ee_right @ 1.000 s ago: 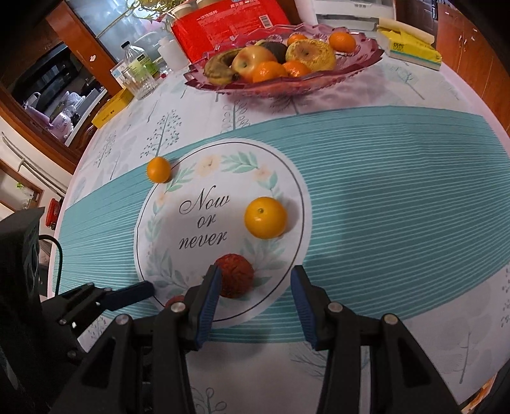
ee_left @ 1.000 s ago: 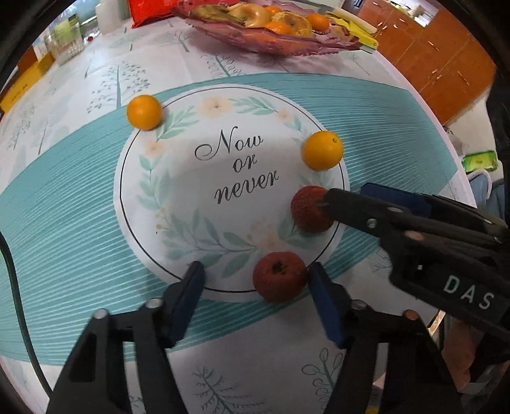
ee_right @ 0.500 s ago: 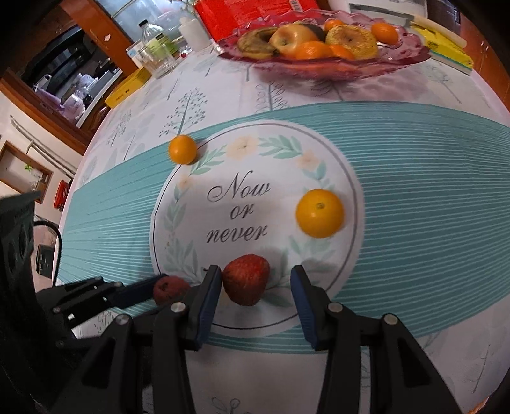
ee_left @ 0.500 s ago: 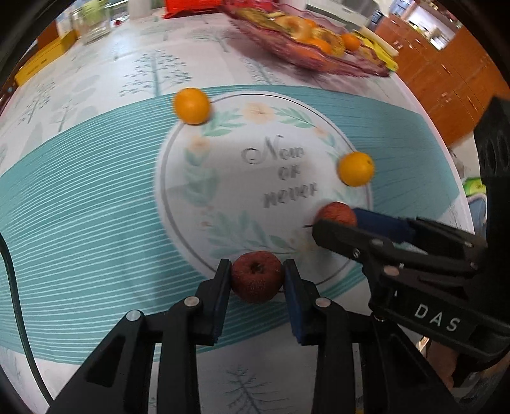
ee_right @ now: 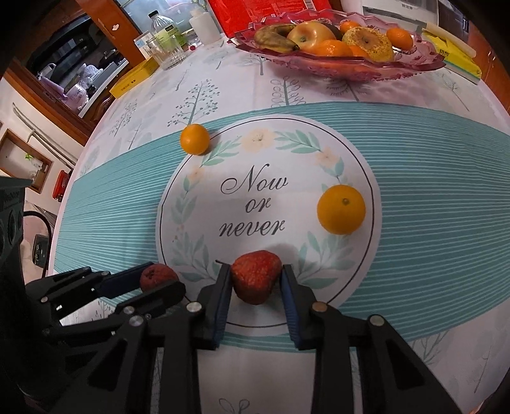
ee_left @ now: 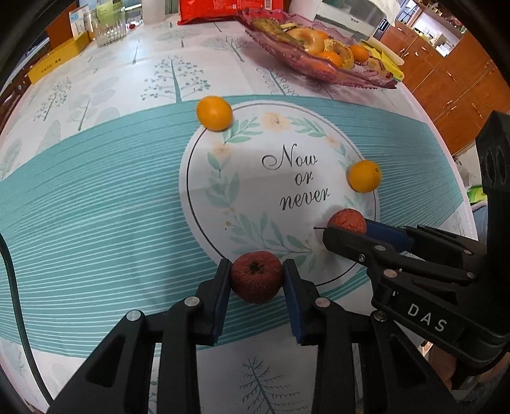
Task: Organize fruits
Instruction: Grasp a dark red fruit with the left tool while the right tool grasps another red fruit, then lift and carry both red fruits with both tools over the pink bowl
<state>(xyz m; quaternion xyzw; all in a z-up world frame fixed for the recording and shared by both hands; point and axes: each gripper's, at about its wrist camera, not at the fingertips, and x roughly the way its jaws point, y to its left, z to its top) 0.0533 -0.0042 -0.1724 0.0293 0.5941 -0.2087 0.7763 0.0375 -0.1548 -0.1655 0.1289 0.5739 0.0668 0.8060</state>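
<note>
L tongs [ee_left: 256, 278] clamp the round red fruit [ee_left: 256, 276] at circle's near edge; R tongs [ee_right: 255, 281] clamp the strawberry-shaped one [ee_right: 256, 280] just beside it. Fruit bowl [ee_right: 366, 62] lies straight ahead across the table, so carry both fwd; R looks nearer.

On the cloth: 2 oranges [ee_right: 194, 139] [ee_right: 341, 209], 2 red fruits [ee_right: 255, 280] [ee_right: 158, 277]. 1 pink bowl [ee_right: 366, 63] holding mixed fruit, count unclear. 1 glass [ee_right: 169, 51], 1 bottle [ee_right: 161, 24], 1 red bag [ee_left: 223, 9], 1 yellow box [ee_left: 57, 60]. 2 grippers [ee_left: 256, 278] [ee_right: 255, 283].
</note>
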